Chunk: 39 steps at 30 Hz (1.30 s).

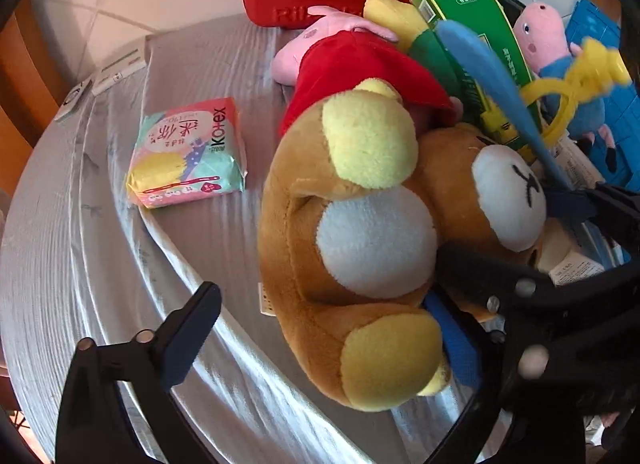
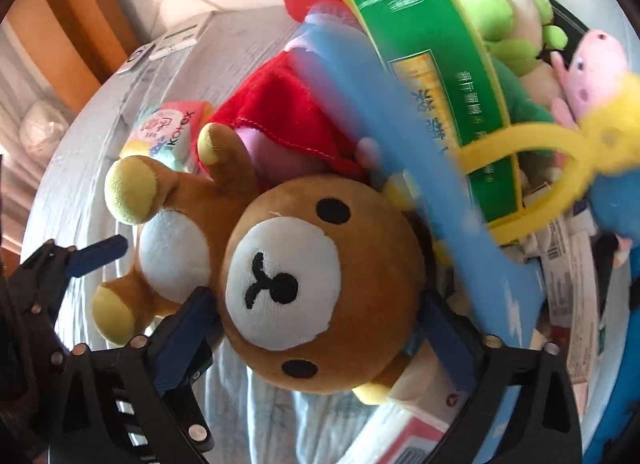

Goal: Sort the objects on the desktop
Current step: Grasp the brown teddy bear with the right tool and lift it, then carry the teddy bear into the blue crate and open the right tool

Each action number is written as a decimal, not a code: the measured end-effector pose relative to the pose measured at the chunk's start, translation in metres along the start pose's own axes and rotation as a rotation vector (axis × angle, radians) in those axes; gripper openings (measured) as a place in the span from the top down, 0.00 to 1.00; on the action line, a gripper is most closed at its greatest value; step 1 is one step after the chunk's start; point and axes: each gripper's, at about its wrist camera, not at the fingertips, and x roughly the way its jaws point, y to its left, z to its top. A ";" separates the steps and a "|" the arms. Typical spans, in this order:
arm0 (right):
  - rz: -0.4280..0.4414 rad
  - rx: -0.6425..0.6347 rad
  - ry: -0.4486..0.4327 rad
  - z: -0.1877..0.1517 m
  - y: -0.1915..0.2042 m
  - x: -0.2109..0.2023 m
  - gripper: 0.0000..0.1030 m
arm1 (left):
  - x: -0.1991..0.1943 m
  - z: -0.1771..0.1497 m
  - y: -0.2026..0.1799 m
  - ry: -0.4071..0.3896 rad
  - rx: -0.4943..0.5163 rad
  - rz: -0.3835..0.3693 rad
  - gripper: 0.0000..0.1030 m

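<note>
grey cloth covers your counter [image 1: 120, 284], with a tiled wall behind it. your right tool [image 2: 320, 324] is clamped on the brown bear's head [image 2: 316, 284], so the bear [image 1: 352, 248] lies on its back toward the right edge, against the toy heap. your left tool [image 1: 320, 304] spreads wide around its body, gripping nothing, likely to steady it. the kotex pack [image 1: 188, 152] sits apart, nearer the left edge.
</note>
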 end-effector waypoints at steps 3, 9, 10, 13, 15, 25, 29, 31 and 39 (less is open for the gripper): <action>0.044 0.012 -0.011 -0.004 -0.011 -0.009 0.23 | -0.007 -0.001 -0.005 -0.005 -0.015 -0.048 0.32; 0.107 0.022 -0.048 -0.013 -0.020 -0.033 0.29 | -0.041 -0.008 -0.018 -0.084 0.037 0.026 0.34; 0.122 0.022 -0.063 -0.014 -0.019 -0.040 0.29 | -0.049 -0.009 -0.018 -0.101 0.042 0.035 0.34; 0.151 0.006 -0.110 -0.016 -0.015 -0.064 0.29 | -0.077 -0.009 -0.017 -0.159 0.048 0.063 0.34; 0.162 -0.009 -0.152 -0.016 -0.011 -0.083 0.29 | -0.095 -0.010 -0.023 -0.197 0.042 0.072 0.34; 0.150 -0.060 -0.370 -0.021 -0.010 -0.183 0.29 | -0.176 0.009 -0.059 -0.402 0.076 0.097 0.34; 0.111 -0.047 -0.440 -0.029 -0.026 -0.218 0.29 | -0.196 0.017 -0.091 -0.460 0.105 0.078 0.34; 0.085 -0.037 -0.475 -0.038 -0.042 -0.240 0.29 | -0.205 0.022 -0.111 -0.485 0.124 0.062 0.34; -0.022 0.041 -0.582 -0.069 -0.127 -0.314 0.29 | -0.235 0.042 -0.218 -0.583 0.245 -0.025 0.34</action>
